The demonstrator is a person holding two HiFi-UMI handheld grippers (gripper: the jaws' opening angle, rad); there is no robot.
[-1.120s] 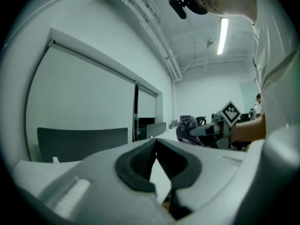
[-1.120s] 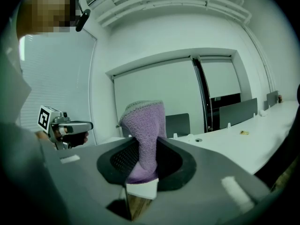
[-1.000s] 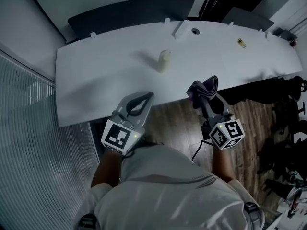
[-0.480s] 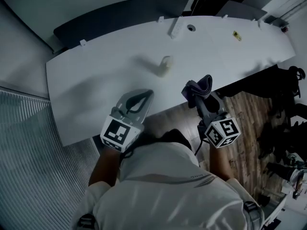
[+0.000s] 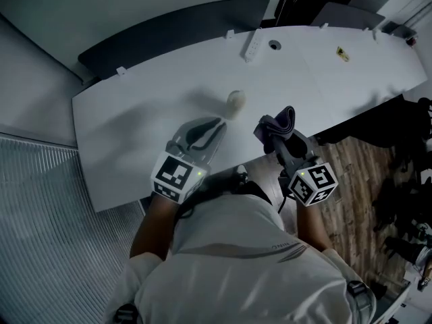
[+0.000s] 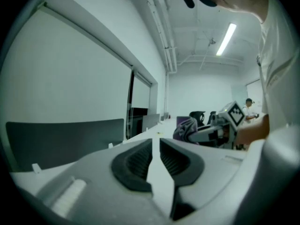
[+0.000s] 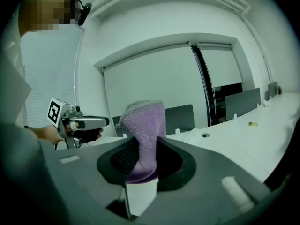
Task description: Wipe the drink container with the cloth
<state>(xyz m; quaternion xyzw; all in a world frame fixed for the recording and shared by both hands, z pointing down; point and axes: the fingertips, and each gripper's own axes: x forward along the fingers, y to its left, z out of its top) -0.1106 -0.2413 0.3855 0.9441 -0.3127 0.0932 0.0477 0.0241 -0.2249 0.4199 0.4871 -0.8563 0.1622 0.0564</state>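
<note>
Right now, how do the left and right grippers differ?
Left gripper: jaws have just been opening, slightly apart, empty; right gripper is shut on the purple cloth. Left gripper is over the table near the drink container; right gripper at the table's edge. Both face the table.

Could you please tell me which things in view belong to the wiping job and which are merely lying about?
For the job:
- drink container
- purple cloth, clamped in the right gripper
- left gripper, jaws just opening, nothing between them

Lying about:
- white power strip
- small yellow item
</note>
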